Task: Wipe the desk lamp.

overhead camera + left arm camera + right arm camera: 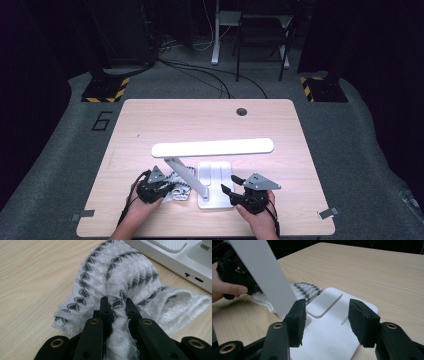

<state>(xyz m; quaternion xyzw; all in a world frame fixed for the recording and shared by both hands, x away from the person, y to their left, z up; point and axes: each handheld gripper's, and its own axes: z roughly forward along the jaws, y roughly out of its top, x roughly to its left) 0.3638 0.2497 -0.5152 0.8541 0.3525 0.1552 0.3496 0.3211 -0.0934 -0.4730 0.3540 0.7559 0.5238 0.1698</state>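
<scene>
A white knitted cloth with grey zigzag bands (117, 280) lies bunched on the wooden table just left of a white desk lamp's base (216, 184). My left gripper (116, 301) is shut on a fold of this cloth (178, 187), which runs back between its jaws. In the high view the left gripper (159, 186) sits at the cloth's left end. My right gripper (326, 317) is open, its jaws low over the front of the lamp base (329, 332), nothing between them. In the high view the right gripper (234, 186) is at the base's right edge.
The lamp's slanted arm (265, 275) rises close to the right gripper's left jaw, and its long white head (213, 147) spans the table's middle. A cable hole (242, 111) sits near the far edge. The table (150, 120) beyond the lamp is bare wood.
</scene>
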